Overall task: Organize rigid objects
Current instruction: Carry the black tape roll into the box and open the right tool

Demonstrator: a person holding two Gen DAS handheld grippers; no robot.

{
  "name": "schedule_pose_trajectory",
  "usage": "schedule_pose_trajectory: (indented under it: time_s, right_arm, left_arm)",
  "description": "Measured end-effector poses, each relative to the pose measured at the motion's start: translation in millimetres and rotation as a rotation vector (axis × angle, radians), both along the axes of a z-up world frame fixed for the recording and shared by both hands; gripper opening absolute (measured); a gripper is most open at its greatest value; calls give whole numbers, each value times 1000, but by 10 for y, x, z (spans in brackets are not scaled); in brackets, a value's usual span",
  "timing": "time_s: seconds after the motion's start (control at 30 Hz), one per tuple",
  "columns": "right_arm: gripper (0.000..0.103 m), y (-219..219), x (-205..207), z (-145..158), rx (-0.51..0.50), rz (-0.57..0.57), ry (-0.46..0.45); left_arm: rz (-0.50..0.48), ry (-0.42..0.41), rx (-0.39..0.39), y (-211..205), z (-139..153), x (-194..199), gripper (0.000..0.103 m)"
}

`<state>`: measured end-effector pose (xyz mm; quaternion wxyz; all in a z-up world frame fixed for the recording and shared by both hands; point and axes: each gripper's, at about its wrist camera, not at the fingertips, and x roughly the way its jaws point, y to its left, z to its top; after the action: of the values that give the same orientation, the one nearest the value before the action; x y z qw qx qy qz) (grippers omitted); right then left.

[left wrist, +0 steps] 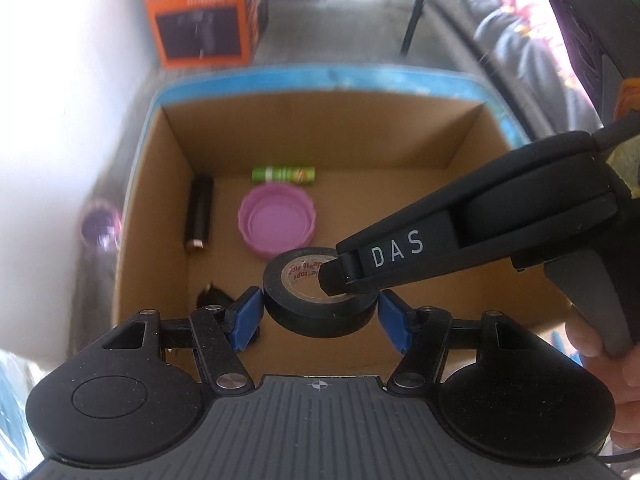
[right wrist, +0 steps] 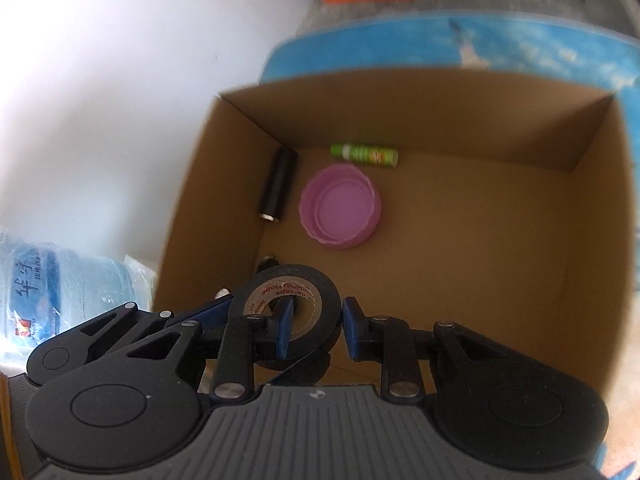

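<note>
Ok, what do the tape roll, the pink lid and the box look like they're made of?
Tape roll: glossy black vinyl-looking tape wound on a pale, printed core, probably card.
Pink lid: looks like moulded plastic, smooth with a slight sheen; it shows concentric rings inside and a ribbed rim.
Box: corrugated cardboard, matte brown inside with sharp fold lines at the corners; the outside is printed blue.

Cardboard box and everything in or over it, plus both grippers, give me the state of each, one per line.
Cardboard box: open at the top.
Tape roll: held over the box by both grippers.
Left gripper: shut on the roll's outer sides.
Right gripper: shut on the roll's wall, one finger through the core.
Pink lid: hollow side up.
Black cylinder: lying down.
Green tube: lying down.
</note>
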<state>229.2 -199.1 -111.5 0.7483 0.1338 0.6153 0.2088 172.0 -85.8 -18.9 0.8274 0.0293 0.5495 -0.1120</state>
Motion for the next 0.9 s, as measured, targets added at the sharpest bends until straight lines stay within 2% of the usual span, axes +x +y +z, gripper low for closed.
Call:
schedule_pose_trajectory:
  time_s: [0.13,0.27,0.53,0.7,0.9]
  right_arm:
    - [29,35,199,-281,-2,26,74]
    - [29,77,348,-507,-23,47,120]
    - [28,91,420,-699,-4,50,146]
    - [29,169,370,-704,-16,70,128]
    - [31,176,315,-682,-4,69,117]
  left_arm:
    - [14,85,15,-10,-176,190,63]
    - [22,136,17,-5,-220,283,62]
    - [18,196,13,-21,-398,451,62]
    - [5,199,40,-36,-407,385,64]
    - [6,164,26,52,-279,227,74]
